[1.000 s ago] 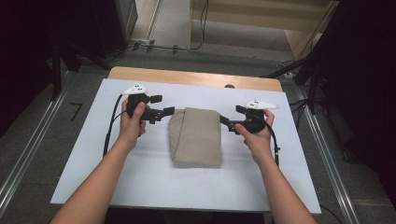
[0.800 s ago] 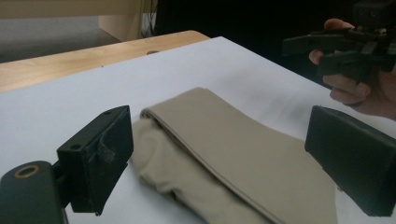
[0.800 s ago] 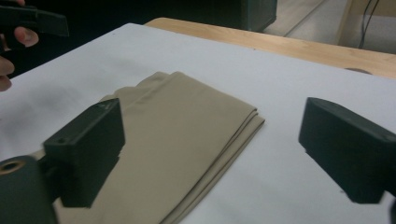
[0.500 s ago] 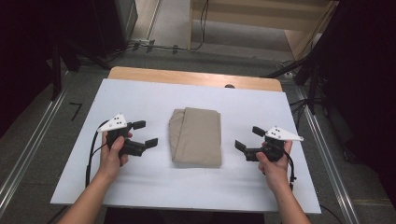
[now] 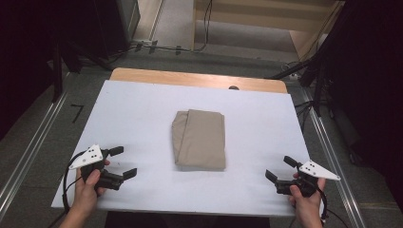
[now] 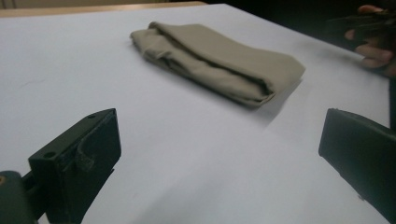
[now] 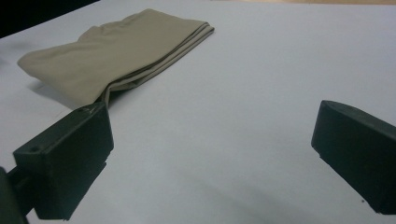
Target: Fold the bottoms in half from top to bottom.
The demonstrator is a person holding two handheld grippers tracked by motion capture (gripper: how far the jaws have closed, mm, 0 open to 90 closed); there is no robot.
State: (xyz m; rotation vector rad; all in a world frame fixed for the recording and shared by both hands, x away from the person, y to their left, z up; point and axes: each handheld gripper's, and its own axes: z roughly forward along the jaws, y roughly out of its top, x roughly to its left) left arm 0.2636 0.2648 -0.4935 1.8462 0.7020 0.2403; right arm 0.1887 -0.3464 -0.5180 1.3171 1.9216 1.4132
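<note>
A soft tan cloth (image 5: 198,139) is folded into a flat, neat rectangle and is seen in the middle of the high view, on a smooth white table (image 5: 266,118). The left gripper (image 5: 119,163) is held at the lower left, the right gripper (image 5: 279,169) at the lower right — both well apart from the cloth. Their hard black jaws are spread wide, and nothing is held between them.

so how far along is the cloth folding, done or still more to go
Done: the tan cloth lies folded into a neat layered rectangle mid-table on the white sheet. In hand: nothing. The left gripper and right gripper sit open and empty at the near corners, well apart from the cloth. Left: probably nothing, unless another fold is wanted.
</note>
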